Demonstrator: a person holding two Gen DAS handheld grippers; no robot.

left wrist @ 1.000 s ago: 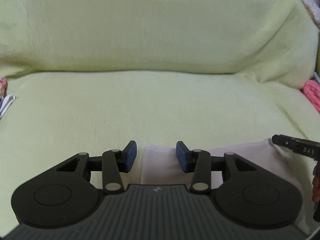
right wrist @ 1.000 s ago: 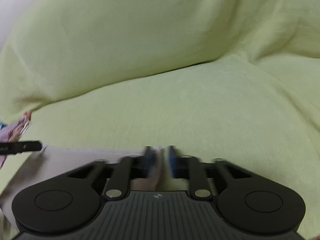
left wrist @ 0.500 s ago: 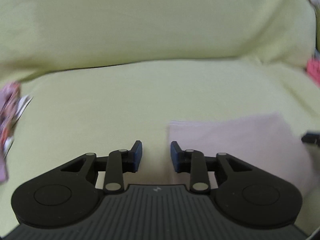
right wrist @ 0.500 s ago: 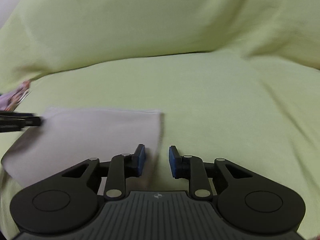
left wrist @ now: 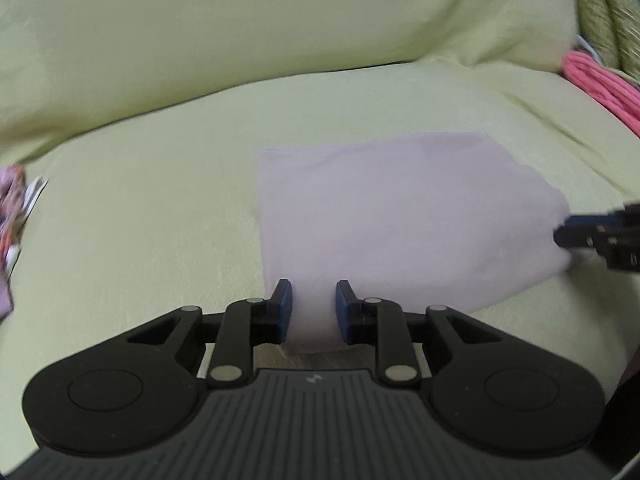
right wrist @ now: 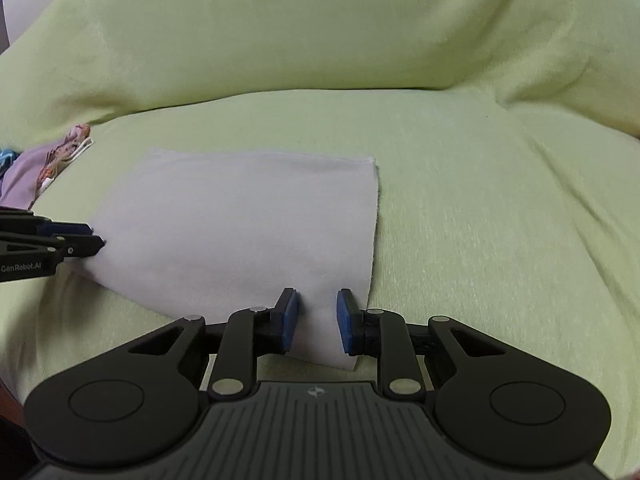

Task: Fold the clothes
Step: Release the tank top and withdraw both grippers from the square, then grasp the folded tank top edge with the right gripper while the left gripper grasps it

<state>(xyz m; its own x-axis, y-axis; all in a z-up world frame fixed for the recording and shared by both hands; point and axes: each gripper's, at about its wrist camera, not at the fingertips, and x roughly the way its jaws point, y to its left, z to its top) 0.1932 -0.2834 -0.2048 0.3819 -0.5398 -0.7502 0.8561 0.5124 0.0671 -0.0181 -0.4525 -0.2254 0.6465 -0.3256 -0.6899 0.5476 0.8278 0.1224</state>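
Since 0.5 s ago we have brought both tools back over the near edge of the pale cloth (right wrist: 240, 220), so each pair of pads now straddles a near corner instead of sitting off to the side. The cloth shows more of its area than before and lies spread flat.

Nearest us in the left wrist view, our left gripper (left wrist: 311, 312) has its 2 blue pads apart with the cloth's near-left corner between them; fabric fills the gap but the pads are not pressed together on it. In the right wrist view our right gripper (right wrist: 314, 320) stands the same way, blue pads apart around the near-right corner, whose edge folds slightly downward toward the tool body. Both tools are matte black plastic with ribbed grey housings and round metal pivots.

The cloth (left wrist: 400, 216) is a thin, smooth, lilac-white rectangle with straight hemmed edges, resting on the seat of the sofa (right wrist: 480, 200), near its front. The sofa's cover is a soft yellow-green fabric with a fine weave and gentle creases.

Further off, a crumpled pile of patterned clothes (right wrist: 44, 164) lies at the left edge of the seat, and a coil of pink cord (left wrist: 600, 84) sits at the far right beside the puffy backrest.
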